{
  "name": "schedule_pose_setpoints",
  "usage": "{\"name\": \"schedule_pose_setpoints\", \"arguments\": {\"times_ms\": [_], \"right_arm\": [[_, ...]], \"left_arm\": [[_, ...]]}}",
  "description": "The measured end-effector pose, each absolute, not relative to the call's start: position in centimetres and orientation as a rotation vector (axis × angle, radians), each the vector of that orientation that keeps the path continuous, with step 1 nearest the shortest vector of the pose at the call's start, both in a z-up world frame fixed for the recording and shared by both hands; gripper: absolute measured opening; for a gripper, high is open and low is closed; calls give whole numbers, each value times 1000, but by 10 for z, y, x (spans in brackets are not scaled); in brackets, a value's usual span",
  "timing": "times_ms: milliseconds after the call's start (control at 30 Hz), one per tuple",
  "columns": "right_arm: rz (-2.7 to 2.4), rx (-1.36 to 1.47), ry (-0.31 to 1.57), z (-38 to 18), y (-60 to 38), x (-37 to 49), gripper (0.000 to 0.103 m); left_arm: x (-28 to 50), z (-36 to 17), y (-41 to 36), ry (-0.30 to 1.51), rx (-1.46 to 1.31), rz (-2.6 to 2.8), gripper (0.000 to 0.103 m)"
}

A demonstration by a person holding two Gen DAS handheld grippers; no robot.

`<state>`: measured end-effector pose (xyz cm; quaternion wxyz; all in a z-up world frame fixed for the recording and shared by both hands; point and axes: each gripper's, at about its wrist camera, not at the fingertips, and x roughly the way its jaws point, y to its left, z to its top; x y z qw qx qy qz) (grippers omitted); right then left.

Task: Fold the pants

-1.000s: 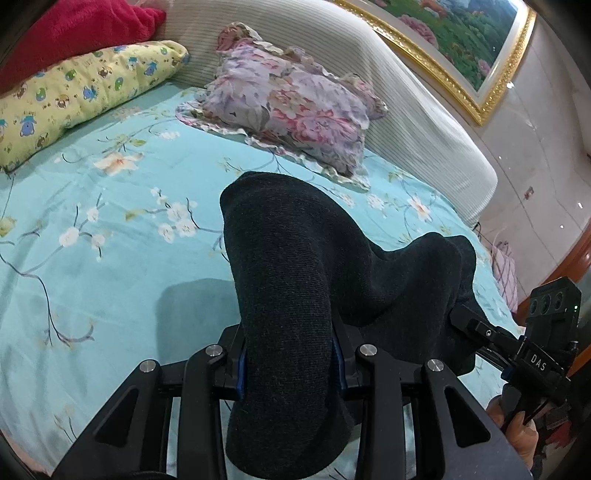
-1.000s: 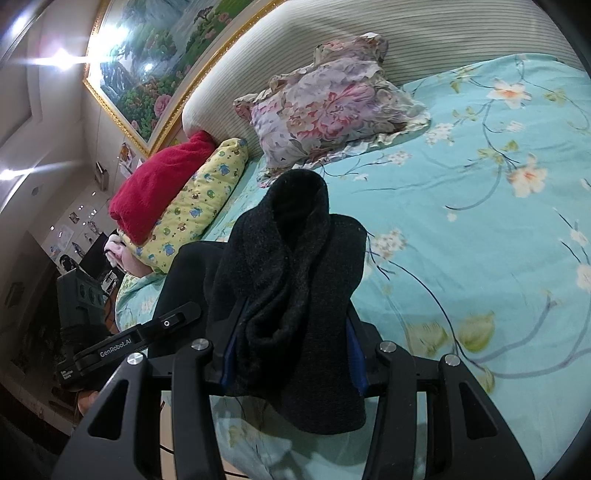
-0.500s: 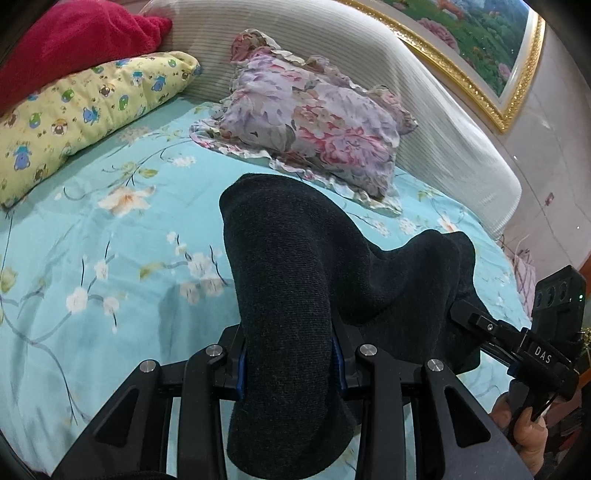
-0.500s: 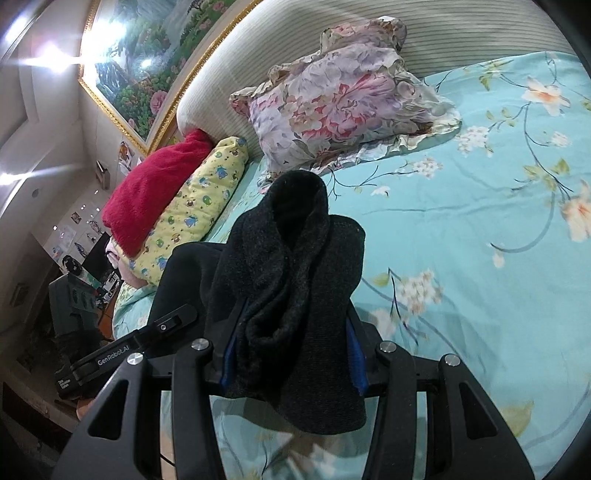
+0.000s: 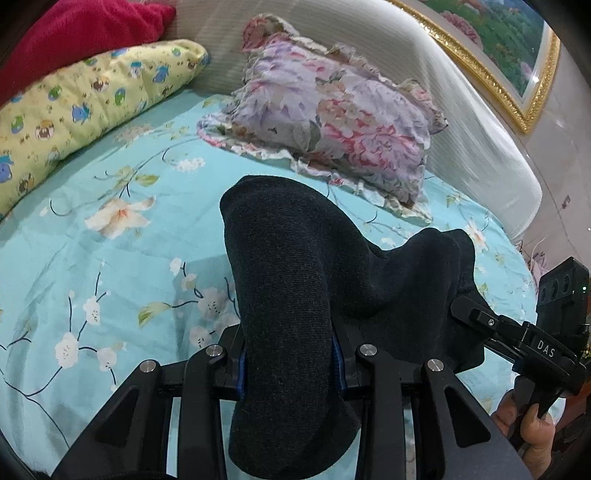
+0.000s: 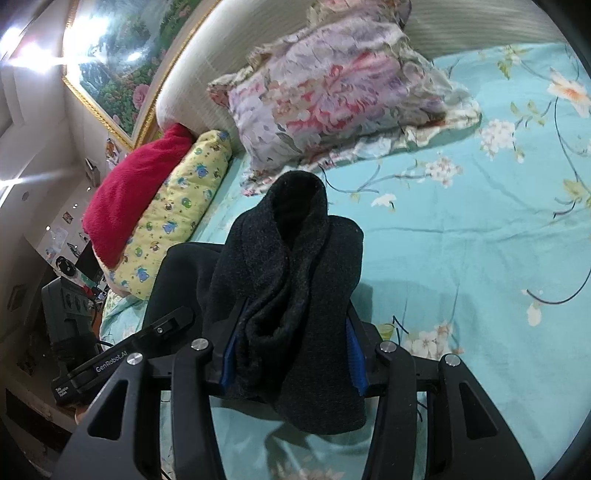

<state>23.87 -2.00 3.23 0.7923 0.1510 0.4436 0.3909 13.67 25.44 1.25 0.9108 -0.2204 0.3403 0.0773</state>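
Note:
Dark charcoal knit pants (image 5: 288,295) hang bunched above a turquoise floral bedsheet (image 5: 110,266). My left gripper (image 5: 288,365) is shut on one thick fold of them, the cloth bulging up over the blue pads and draping down in front. The fabric runs right toward the right gripper (image 5: 480,321), seen at the edge with a hand below it. In the right wrist view my right gripper (image 6: 291,354) is shut on another bunched fold of the pants (image 6: 295,280); the left gripper (image 6: 162,328) shows at lower left.
A floral purple-pink pillow (image 5: 332,118) lies ahead against the striped headboard (image 5: 461,122). A yellow cartoon-print pillow (image 5: 81,110) and a red blanket (image 5: 74,33) lie at left. A gold-framed painting (image 5: 509,48) hangs above. The bed's edge and cluttered furniture (image 6: 62,317) lie left of the right gripper.
Both grippers have carried the pants forward over the bed toward the pillows, which now look nearer and larger. Both grips on the fabric are unchanged.

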Motion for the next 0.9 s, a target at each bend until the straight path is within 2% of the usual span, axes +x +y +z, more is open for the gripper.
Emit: {"name": "schedule_pose_setpoints", "arguments": {"times_ms": [67,100,300,400,433,900], "right_arm": [[817,325,968,26,-21,242,55],[808,325,972,24,-22,243,55],[757,301,973,12,-34,247,59],[730,288,955,7,-43,249,66],[724,287,957,6,-45,251,69],[792,271,904,30,-46,223,71]], "left_arm": [[137,9,255,705,-452,156,37],[138,7,255,709,-448,157,43],[141,-12,262,737,-460,169,62],[138,-17,264,731,-458,182,71],[138,-17,265,731,-461,180,71],[100,0,248,712,-404,260,71]]}}
